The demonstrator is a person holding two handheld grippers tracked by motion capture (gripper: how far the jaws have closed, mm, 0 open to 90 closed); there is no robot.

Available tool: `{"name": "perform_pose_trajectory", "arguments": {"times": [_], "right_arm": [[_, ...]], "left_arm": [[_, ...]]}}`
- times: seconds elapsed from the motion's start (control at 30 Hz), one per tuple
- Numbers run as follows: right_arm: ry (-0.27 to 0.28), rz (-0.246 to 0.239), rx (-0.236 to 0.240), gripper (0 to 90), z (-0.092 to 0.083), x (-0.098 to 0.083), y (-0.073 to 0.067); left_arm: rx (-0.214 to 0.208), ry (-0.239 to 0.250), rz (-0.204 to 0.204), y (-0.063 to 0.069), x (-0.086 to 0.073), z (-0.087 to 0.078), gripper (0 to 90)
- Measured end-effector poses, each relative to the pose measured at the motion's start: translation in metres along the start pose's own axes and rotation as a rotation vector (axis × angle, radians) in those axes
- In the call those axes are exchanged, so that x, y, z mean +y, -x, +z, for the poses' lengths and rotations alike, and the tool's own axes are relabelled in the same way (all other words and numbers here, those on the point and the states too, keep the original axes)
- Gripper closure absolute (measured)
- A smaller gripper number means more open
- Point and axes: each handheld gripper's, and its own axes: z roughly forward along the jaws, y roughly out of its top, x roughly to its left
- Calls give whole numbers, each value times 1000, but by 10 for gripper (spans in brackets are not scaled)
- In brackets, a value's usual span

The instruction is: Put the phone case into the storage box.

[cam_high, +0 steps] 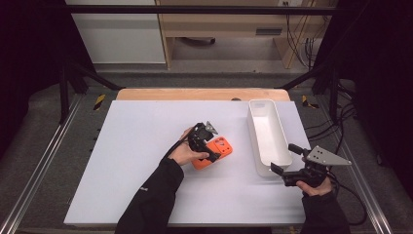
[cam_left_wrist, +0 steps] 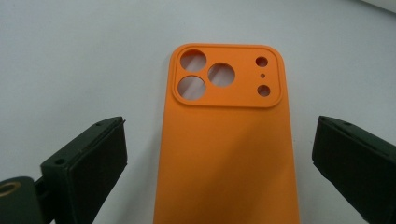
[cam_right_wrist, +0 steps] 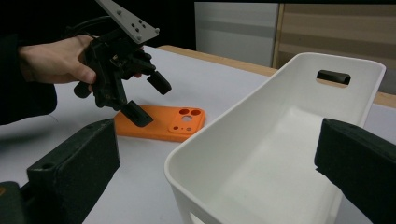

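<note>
My left fingers [cam_left_wrist: 219, 163] wide apart, empty | orange phone case [cam_left_wrist: 229, 140] flat on bench between them, untouched | risk: thin case slips out if I close too high.

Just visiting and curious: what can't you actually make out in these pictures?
- Orange phone case: near end cut off by the left gripper view's bottom edge; in the high view, partly hidden by the left tool.
- White bin: near end cut off by the right gripper view's bottom edge.

no readable text, labels or numbers anywhere
</note>
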Motion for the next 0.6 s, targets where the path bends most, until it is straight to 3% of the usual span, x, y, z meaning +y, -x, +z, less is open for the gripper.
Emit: {"name": "perform_pose_trajectory", "arguments": {"times": [0.6], "right_arm": [[0, -1, -4, 5, 0, 0, 0]], "left_arm": [[-8, -77, 11, 2, -4, 10, 56]]}}
